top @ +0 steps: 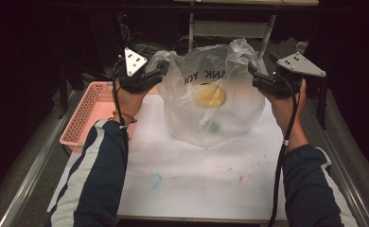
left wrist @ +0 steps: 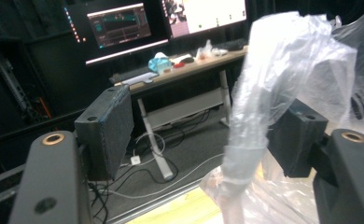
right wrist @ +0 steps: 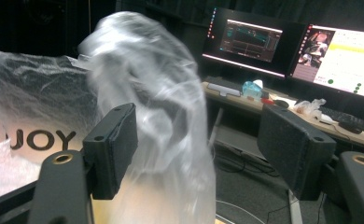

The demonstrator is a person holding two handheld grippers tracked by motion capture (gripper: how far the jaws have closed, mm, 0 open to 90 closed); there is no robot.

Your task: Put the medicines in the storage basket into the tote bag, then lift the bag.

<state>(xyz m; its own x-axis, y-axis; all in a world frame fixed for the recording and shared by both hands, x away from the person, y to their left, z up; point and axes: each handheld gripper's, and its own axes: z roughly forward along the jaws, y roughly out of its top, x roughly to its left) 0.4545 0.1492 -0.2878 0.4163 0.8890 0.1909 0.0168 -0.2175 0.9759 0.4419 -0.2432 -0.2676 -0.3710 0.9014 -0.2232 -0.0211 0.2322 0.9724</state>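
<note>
Two grippers: left gripper [top: 158,72] and right gripper [top: 254,75], each at one side of the plastic bag [top: 211,101], raised above the desk [top: 197,179].
Bag: standing mid-desk, something yellow [top: 210,95] inside.
High view: pink basket [top: 90,111] at left.
Gripper views: monitors [right wrist: 283,46] behind; a bag handle [left wrist: 264,93] between each pair of fingers, which are spread, apparently released.

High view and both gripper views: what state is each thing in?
Clear plastic bag: standing on the table, yellow round thing inside.
Left bag handle: between open jaws, unpinched.
Right bag handle: between open jaws, unpinched.
Left gripper: open.
Right gripper: open.
Pink perforated basket: upright, looks empty.
</note>
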